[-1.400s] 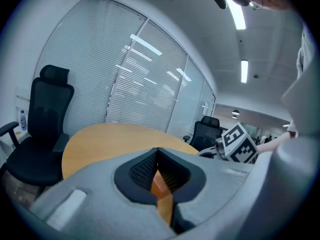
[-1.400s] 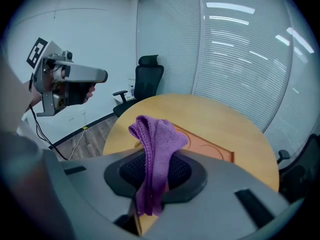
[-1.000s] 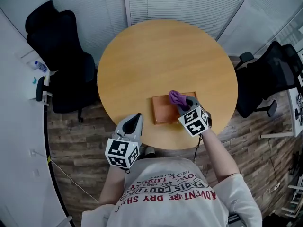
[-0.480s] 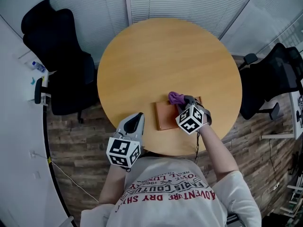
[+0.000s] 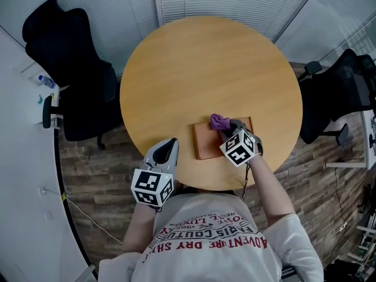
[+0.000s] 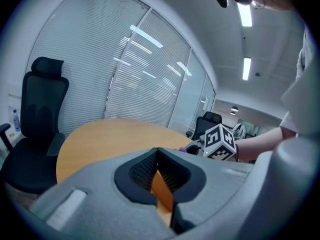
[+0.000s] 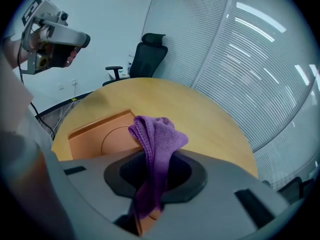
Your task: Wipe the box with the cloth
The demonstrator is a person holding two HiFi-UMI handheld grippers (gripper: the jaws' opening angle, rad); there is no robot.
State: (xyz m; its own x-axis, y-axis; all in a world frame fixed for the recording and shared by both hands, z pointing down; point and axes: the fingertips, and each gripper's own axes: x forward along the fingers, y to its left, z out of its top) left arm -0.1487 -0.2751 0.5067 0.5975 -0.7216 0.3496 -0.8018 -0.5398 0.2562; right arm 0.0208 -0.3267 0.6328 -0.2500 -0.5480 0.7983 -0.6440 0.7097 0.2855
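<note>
A flat orange box [image 5: 207, 142] lies on the round wooden table [image 5: 200, 69], near its front edge. My right gripper [image 5: 227, 128] is over the box's far side, shut on a purple cloth [image 5: 219, 121] that bunches out past its tips onto the box top. In the right gripper view the cloth [image 7: 156, 133] hangs between the jaws of that gripper [image 7: 154, 160], with the box [image 7: 97, 136] just beyond. My left gripper [image 5: 170, 144] hovers at the table's front edge, left of the box. Its jaws are shut on nothing [image 6: 158, 152].
Black office chairs stand at the left [image 5: 70, 69] and the right [image 5: 341, 93] of the table. A white ledge with a small bottle [image 5: 46, 81] runs along the far left. Window blinds [image 5: 235, 2] close the back. The floor is wood-patterned.
The right gripper has slid the cloth slightly leftward along the box's far side. The left gripper has stayed where it was.
</note>
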